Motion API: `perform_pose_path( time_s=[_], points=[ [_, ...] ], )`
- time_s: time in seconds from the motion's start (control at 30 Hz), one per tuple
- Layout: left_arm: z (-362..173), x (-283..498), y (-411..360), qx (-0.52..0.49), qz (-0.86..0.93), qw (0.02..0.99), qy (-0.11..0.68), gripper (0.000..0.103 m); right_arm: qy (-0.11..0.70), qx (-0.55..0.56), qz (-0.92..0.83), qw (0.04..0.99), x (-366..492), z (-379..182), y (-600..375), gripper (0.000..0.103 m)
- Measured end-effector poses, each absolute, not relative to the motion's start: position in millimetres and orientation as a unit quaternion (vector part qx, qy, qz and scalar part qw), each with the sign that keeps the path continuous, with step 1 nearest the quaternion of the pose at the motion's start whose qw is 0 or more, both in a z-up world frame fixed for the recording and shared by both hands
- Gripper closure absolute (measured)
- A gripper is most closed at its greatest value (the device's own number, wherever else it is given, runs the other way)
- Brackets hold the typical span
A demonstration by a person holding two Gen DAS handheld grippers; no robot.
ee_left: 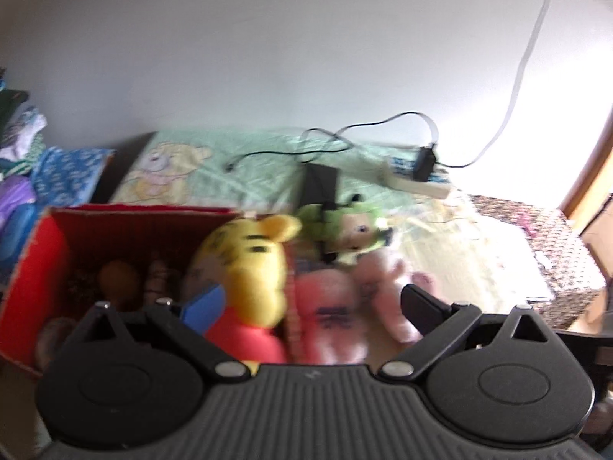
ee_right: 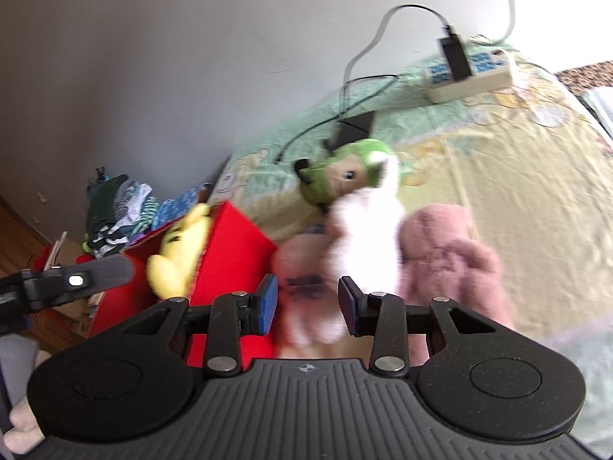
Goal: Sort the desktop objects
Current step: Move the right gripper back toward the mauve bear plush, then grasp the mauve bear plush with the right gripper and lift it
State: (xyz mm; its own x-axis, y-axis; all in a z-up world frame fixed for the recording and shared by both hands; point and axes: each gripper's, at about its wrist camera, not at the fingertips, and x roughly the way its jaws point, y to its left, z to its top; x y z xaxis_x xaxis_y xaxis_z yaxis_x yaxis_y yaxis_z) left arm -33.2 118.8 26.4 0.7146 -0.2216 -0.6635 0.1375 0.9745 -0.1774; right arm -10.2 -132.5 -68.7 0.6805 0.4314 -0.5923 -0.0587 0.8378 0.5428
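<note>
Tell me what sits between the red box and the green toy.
In the left wrist view, the yellow bear sits between the red box and the green toy, leaning over the box's right edge.

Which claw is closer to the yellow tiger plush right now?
Left. The left claw has the yellow tiger plush between its fingers, over the red box. The right claw sits by the white plush.

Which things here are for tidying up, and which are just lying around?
For the job:
yellow plush toy
green plush toy
pink plush toys
white plush toy
red box

Just lying about:
power strip
black cable
clothes pile
</note>
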Motion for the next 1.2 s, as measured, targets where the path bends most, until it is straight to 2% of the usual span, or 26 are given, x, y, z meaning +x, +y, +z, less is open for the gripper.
perform_pose_path(
  time_s=[0.17,0.53,0.67,0.77,1.2],
  points=[
    [15,-36,62,-0.041,-0.158,0.917,0.365,0.004,0.385,0.257,0.111,0.879,-17,-81,-170,0.064],
    [-57,-7,-9,-0.070,-0.225,0.860,0.453,0.005,0.406,0.307,0.074,0.857,-15,-112,-235,0.063],
    [-84,4,-22,-0.064,-0.215,0.847,0.482,0.007,0.418,0.322,0.078,0.846,-7,-122,-243,0.063],
    [-97,14,-26,-0.071,-0.205,0.839,0.499,0.007,0.431,0.331,0.085,0.835,4,-133,-243,0.056],
    [-124,40,-46,-0.056,-0.198,0.825,0.527,0.012,0.465,0.341,0.127,0.807,49,-167,-240,0.056]
  ],
)
